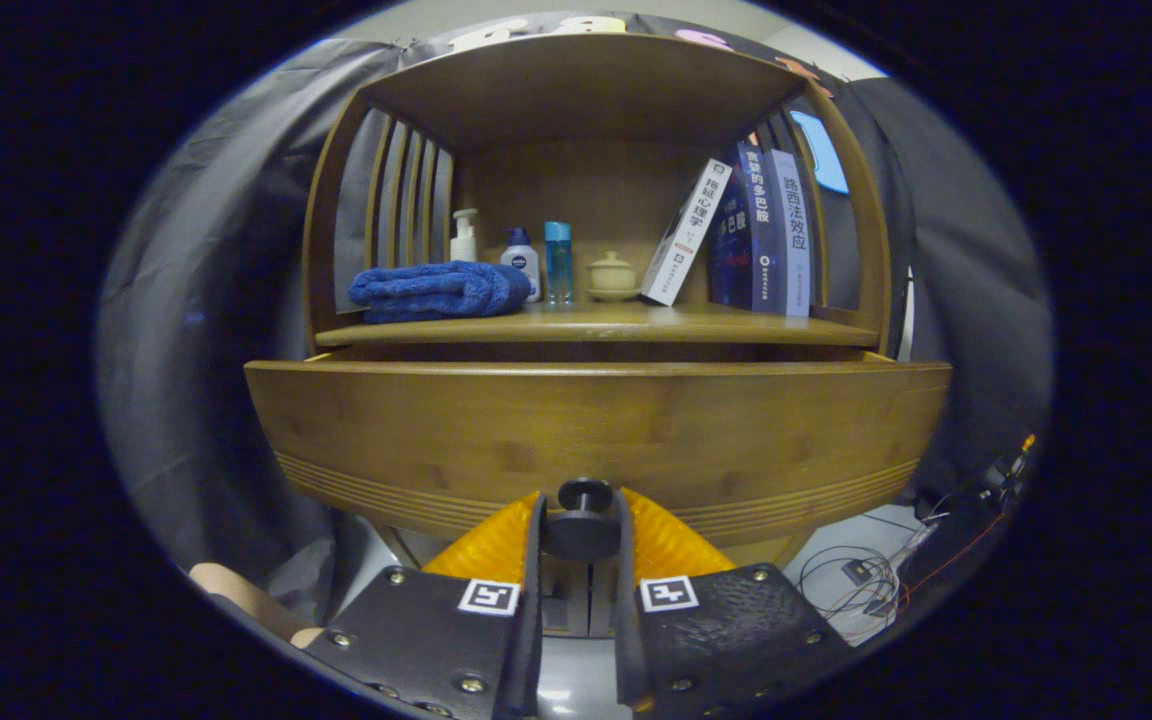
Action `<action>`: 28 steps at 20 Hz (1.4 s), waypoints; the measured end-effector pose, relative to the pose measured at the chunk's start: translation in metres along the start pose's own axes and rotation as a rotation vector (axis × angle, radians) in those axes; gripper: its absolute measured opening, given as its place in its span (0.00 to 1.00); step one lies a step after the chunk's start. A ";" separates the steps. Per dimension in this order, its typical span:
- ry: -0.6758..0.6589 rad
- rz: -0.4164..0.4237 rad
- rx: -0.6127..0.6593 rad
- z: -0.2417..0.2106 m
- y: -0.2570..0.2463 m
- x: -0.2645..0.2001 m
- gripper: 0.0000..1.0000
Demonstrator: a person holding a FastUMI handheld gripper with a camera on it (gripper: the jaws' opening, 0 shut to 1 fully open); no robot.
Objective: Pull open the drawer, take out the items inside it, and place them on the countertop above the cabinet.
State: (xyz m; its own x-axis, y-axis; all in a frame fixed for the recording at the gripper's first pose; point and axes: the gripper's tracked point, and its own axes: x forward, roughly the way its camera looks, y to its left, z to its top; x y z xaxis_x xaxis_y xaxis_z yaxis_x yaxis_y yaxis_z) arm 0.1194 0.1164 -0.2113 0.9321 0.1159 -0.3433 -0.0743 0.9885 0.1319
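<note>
Gripper view looks straight at a wooden cabinet, with the gripper (582,525) at its drawer front: the two fingers (533,560) stand close together, one on each side of the dark round drawer knob (584,518), and both appear to press against it, so the gripper is clamped narrow on the knob. That knob sits low and central on the drawer (596,435), whose wide wooden front carries grooved lines along its lower edge; a dark gap shows between the drawer's top edge and the countertop (596,326) just above and beyond, so the drawer stands somewhat out from the cabinet. What lies inside it cannot be seen. On the countertop, from left to right, rest a folded blue towel (439,290), a white pump bottle (464,238), a white bottle with a blue cap (521,257), a slim blue bottle (558,262), a small lidded cup on a saucer (612,276), a white book leaning rightwards (686,232) and upright dark books (764,232). Loose cables (856,580) lie on the floor to the near right.
</note>
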 end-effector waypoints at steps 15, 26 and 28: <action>0.069 0.019 0.027 -0.030 0.007 -0.073 0.30; 0.090 0.052 0.054 -0.024 0.007 -0.089 0.43; 0.061 0.056 0.055 -0.010 0.006 -0.100 0.43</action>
State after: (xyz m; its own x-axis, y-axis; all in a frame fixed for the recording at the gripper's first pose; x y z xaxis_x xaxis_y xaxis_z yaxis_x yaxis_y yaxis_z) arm 0.0218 0.1120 -0.1857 0.9034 0.1786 -0.3898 -0.1049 0.9736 0.2028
